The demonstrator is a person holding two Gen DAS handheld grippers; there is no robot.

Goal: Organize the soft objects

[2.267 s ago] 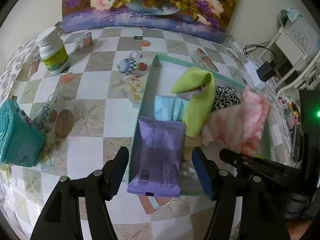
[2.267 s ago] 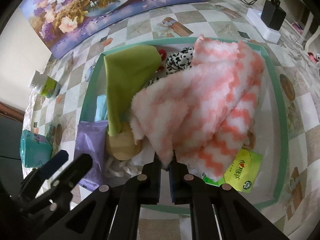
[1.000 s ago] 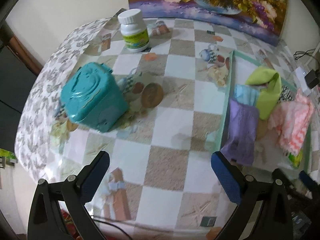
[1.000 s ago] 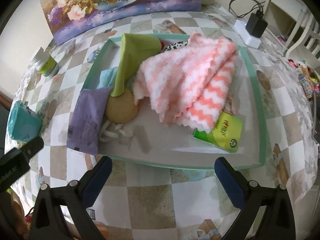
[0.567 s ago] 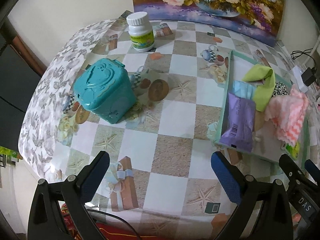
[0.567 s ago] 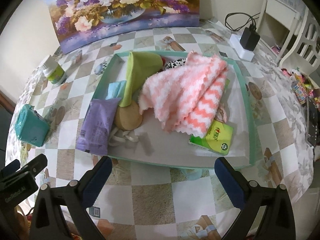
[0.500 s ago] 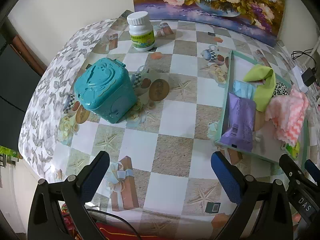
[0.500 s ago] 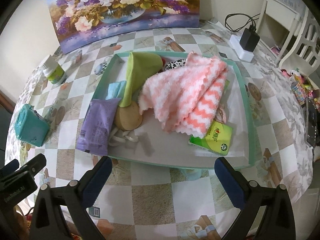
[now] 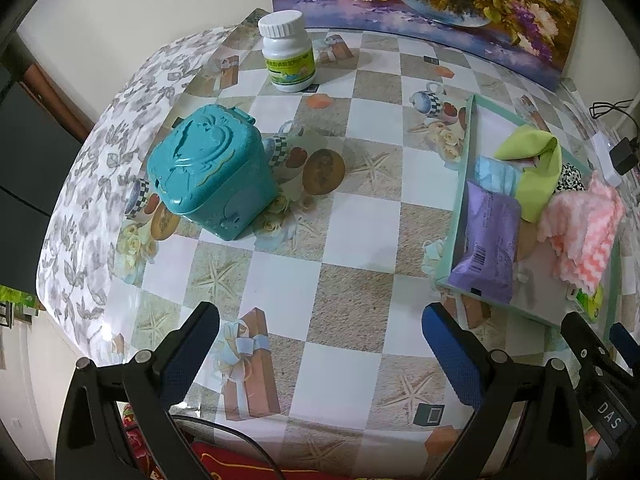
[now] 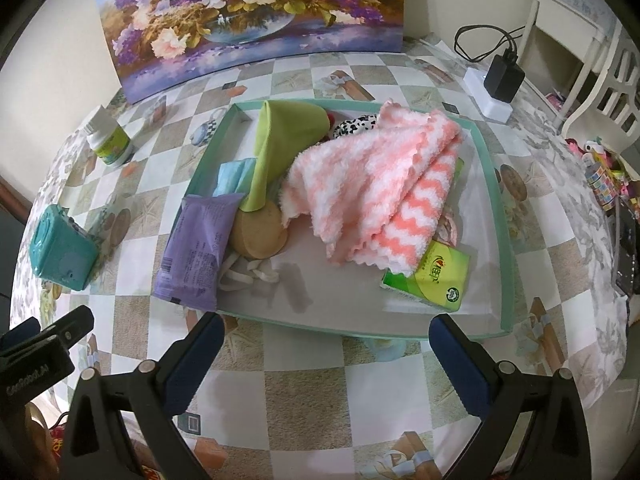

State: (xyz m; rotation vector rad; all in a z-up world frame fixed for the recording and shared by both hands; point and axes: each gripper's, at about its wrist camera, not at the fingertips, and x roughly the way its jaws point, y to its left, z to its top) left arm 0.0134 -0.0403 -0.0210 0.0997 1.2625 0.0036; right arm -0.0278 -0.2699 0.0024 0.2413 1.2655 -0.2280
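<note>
Both the left gripper [image 9: 320, 332] and the right gripper [image 10: 326, 340] now hang wide open and empty over the checked tablecloth [image 10: 304, 396], pulled back from the shallow teal-rimmed tray [image 10: 494, 200]. The purple plastic wipes packet [image 10: 198, 242] and the pink-and-white fluffy zigzag towel [image 10: 376, 188] — gripped two seconds ago — lie released in the tray, so sorting looks nearly done. Farther left, the teal plastic box [image 9: 208, 172] stands outside it.

Both wrist views look down from above the table's near edge. The left faces the teal box [image 9: 210, 172], tray [image 9: 460, 196] at right (shared); the right looks straight over the tray [image 10: 494, 196].
</note>
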